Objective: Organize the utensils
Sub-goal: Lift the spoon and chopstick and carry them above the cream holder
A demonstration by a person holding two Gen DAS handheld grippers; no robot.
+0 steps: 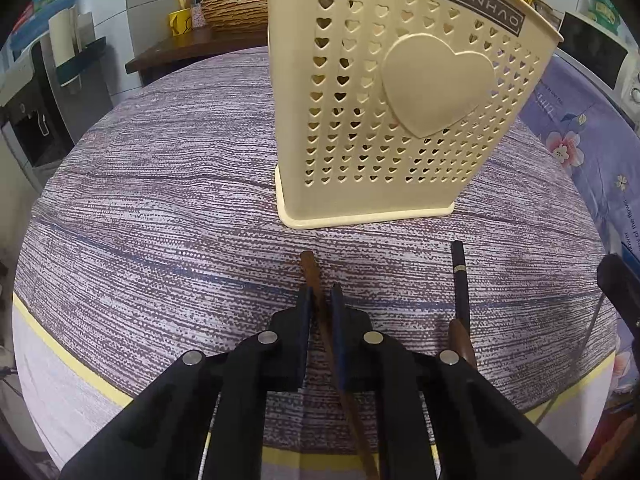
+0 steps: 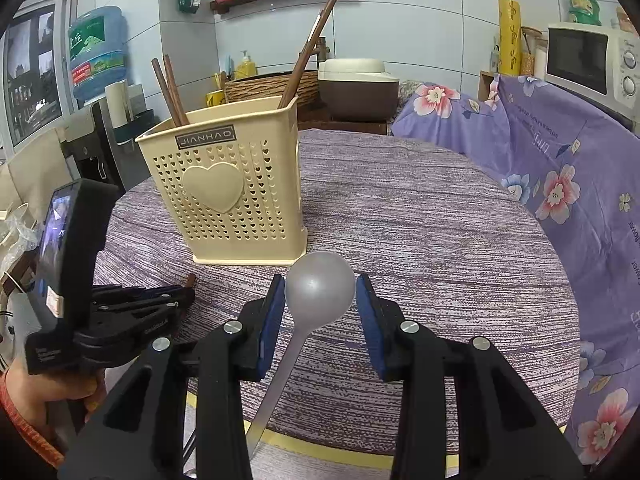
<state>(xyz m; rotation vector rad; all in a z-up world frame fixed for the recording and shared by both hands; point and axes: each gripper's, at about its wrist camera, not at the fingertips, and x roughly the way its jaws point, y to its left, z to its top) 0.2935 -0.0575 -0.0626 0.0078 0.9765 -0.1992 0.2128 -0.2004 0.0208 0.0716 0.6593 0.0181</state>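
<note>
While pinched on a slim brown wooden chopstick point(image 1: 318, 304), left claw point(image 1: 320, 300); right claw point(image 2: 320, 300) gripping a glossy grey round-bowled spoon point(image 2: 320, 292).

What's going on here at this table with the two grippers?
A person is sorting utensils into a cream holder on the cloth-covered table, with a gripper in each hand. The left gripper is shut on a brown chopstick lying in front of the holder. The right gripper has a grey spoon between its fingers, bowl forward. Several chopsticks already stand in the holder, and a dark chopstick remains on the cloth.
</note>
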